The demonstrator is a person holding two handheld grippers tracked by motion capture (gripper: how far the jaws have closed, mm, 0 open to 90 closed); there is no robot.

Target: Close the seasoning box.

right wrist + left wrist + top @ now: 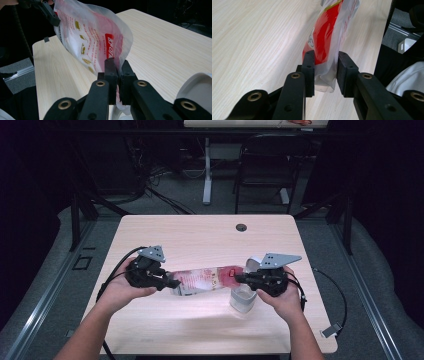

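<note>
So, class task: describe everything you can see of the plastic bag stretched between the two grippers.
The plastic bag is thin, crinkled, translucent film printed with red panels, white lettering and small gold pictures. It hangs roughly level above the wooden table, stretched between the grippers. The left gripper pinches one bunched, whitish end; the right gripper clamps the other, red-printed end. Its contents cannot be made out.
</note>
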